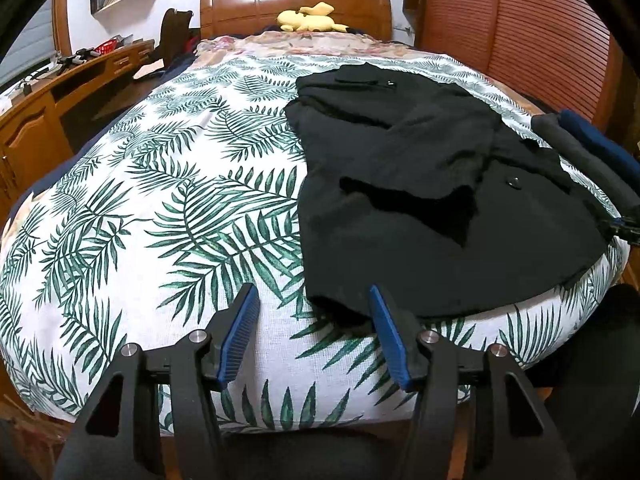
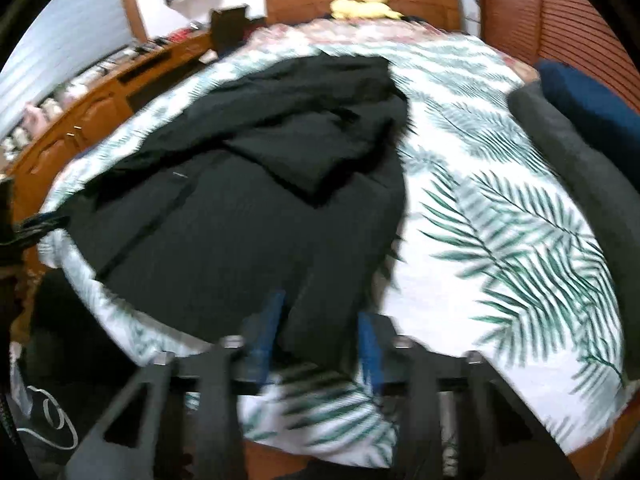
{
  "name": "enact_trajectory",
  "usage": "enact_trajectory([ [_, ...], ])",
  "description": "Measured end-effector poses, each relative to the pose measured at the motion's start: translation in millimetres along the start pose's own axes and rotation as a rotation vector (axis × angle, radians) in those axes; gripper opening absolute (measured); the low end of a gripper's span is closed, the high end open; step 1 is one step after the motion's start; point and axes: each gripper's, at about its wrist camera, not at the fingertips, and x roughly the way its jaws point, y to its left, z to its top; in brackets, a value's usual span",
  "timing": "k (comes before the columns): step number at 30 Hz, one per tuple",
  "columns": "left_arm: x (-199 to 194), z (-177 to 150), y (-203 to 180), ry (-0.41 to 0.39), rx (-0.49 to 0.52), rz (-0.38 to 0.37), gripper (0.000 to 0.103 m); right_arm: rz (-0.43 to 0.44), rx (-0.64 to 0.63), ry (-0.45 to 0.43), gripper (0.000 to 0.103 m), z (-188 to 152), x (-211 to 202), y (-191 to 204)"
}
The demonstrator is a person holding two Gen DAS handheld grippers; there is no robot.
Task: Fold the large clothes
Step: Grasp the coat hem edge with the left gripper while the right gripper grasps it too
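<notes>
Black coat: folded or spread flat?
Partly folded: the black coat has sleeves laid across its body, hem still spread toward the bed's foot.

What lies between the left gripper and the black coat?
Only bare leaf-print bedsheet separates the open left gripper from the black coat hem, in the left wrist view.

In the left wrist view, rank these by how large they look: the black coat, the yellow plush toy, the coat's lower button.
1. black coat, by far the largest.
2. yellow plush toy, though it lies far off by the headboard, so its true size is unsure.
3. lower button, smallest.
</notes>
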Motion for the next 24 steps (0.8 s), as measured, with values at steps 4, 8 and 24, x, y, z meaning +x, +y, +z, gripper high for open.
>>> enact_trajectory([
  [4, 1, 4, 1, -0.002, -0.017, -0.03, 0.059, -0.001, -0.013, -0.016, 0.031, 1, -5, 6],
  [8, 2, 6, -4, -0.008, -0.008, -0.066, 0.053, -0.012, -0.006, -0.007, 0.031, 1, -3, 3],
  [24, -17, 22, -17, -0.087, 0.033, -0.048, 0.005, 0.035, 0.045, -0.058, 0.007, 6, -24, -2],
])
